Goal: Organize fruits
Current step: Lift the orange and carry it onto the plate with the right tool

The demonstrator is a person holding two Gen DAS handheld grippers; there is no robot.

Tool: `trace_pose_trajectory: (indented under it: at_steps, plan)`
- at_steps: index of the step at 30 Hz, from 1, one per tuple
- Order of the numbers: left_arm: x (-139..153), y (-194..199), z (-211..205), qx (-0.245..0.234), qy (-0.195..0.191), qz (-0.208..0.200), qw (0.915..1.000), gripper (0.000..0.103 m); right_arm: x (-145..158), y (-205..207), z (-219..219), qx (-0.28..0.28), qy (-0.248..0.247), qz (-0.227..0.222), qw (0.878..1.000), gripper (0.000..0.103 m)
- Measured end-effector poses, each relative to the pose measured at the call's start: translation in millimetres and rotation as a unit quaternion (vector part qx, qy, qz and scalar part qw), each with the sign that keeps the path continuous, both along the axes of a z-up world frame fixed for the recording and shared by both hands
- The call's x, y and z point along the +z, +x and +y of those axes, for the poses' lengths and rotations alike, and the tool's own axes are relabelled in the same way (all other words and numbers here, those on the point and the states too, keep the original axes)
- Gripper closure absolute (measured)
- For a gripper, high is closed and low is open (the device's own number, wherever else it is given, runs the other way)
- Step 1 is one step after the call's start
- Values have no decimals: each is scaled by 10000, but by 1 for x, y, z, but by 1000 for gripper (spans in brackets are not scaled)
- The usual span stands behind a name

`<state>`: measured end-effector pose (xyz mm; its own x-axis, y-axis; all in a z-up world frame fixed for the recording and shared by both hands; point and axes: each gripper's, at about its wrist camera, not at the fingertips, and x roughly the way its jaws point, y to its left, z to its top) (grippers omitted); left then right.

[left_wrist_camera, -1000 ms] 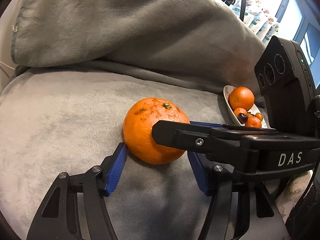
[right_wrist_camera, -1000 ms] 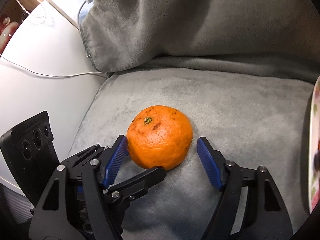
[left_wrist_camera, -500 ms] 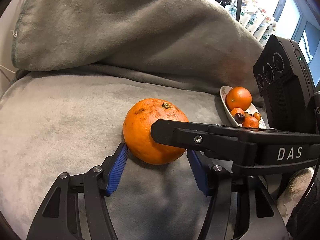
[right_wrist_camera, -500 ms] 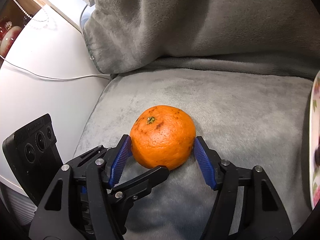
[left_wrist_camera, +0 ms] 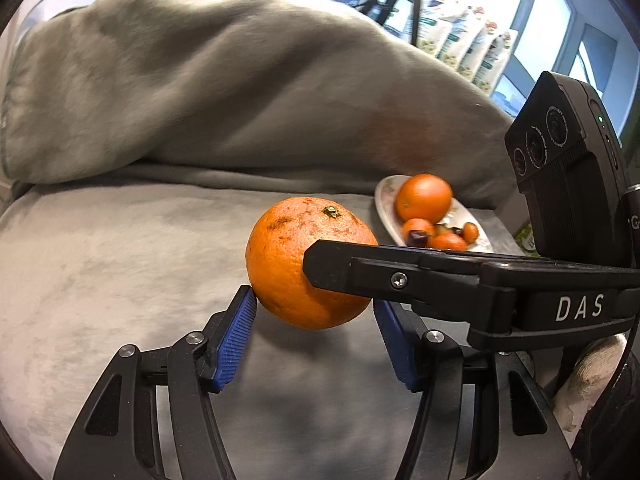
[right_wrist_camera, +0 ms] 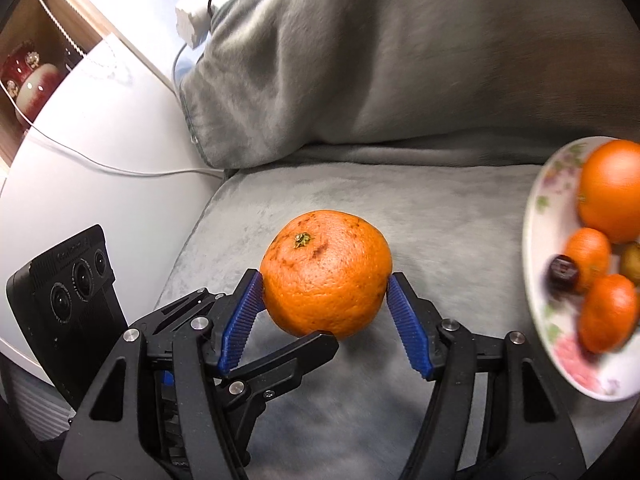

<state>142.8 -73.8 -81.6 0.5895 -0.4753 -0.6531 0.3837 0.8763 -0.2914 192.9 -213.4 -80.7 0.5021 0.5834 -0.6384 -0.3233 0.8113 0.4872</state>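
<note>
A large orange (right_wrist_camera: 326,272) with a green stem is clamped between the blue pads of my right gripper (right_wrist_camera: 325,304) and held just above the grey plush seat. In the left wrist view the same orange (left_wrist_camera: 296,264) hangs in front of my left gripper (left_wrist_camera: 312,320), whose blue pads stand open on either side and slightly below it; the right gripper's black finger (left_wrist_camera: 400,276) crosses in front. A floral plate (right_wrist_camera: 540,216) at the right holds a big orange (right_wrist_camera: 612,188), small oranges and a dark fruit; it also shows in the left wrist view (left_wrist_camera: 386,200).
A grey blanket-covered cushion (right_wrist_camera: 400,60) rises behind the seat. A white table (right_wrist_camera: 100,184) with a cable and a charger plug (right_wrist_camera: 192,20) lies left of the seat. Windows and packages show far back in the left wrist view.
My right gripper closed on the large orange and lifted it off the seat, moving toward the plate, which now shows more fully. The left gripper stayed open.
</note>
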Motion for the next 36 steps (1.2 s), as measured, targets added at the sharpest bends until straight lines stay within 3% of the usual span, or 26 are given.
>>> trace_pose_trajectory:
  at_steps: [23,36]
  plan:
    - [25,-16,-138,-1152,-73,-172,9932,42,31,-44,-147,-1123,-89,-296,9932,36]
    - [12,-1,-188,-1476,87,-26,9890,42,14,-47,-203,-1533,43,-169,9880,36]
